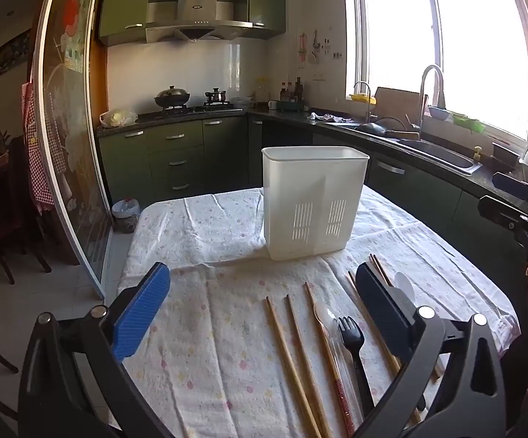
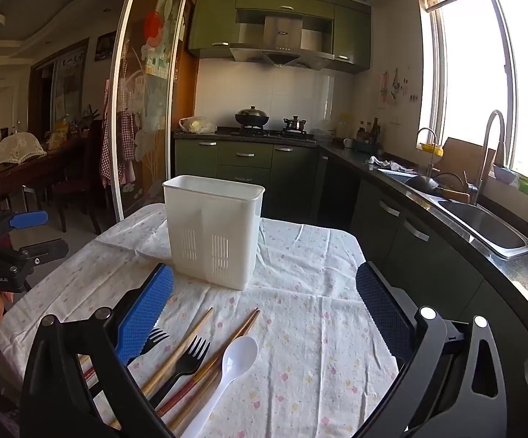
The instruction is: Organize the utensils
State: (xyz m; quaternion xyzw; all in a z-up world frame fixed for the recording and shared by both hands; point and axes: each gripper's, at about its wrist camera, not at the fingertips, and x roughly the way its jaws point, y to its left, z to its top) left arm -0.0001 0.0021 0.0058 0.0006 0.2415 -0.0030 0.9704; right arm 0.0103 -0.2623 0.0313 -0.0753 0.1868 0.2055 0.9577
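Observation:
A white slotted utensil holder [image 1: 313, 200] stands upright on the floral tablecloth [image 1: 209, 346]; it also shows in the right wrist view [image 2: 214, 230]. Wooden chopsticks [image 1: 289, 357], a clear spoon [image 1: 324, 315], a black fork [image 1: 351, 335] and a white spoon [image 1: 404, 286] lie in front of it. My left gripper [image 1: 264, 310] is open and empty above the cloth, left of the utensils. My right gripper [image 2: 264, 314] is open and empty above chopsticks [image 2: 187, 346], black forks [image 2: 187, 357] and the white spoon [image 2: 234, 361]. Each gripper shows at the edge of the other's view.
The table stands in a kitchen. A counter with a sink [image 2: 482, 222] runs along the right. Green cabinets and a stove [image 1: 191, 107] are behind. A glass sliding door [image 1: 70, 127] is at the left, with dining chairs beyond.

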